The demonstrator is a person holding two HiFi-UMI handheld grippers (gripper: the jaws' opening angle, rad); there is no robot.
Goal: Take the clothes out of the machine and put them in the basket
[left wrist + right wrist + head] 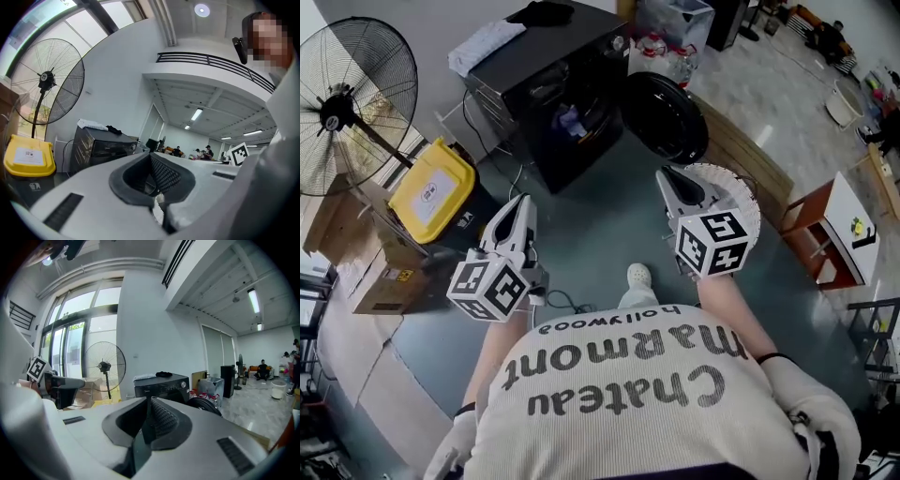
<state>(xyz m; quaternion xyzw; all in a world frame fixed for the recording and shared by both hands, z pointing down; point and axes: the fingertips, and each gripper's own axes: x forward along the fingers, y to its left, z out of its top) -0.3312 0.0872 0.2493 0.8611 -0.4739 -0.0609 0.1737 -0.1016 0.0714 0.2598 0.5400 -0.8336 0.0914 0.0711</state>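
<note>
Fingers closed, empty on left gripper [522,200], right gripper [667,174]; basket [749,202] visible only in head view.

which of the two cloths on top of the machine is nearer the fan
The white cloth. It lies on the machine at the end of its top that faces the fan; the black cloth lies farther from the fan.

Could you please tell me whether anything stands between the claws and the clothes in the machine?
Nothing visible does. The door of the machine is swung open, the clothes show inside, and only floor lies between them and the left claw and right claw, both shut.
</note>
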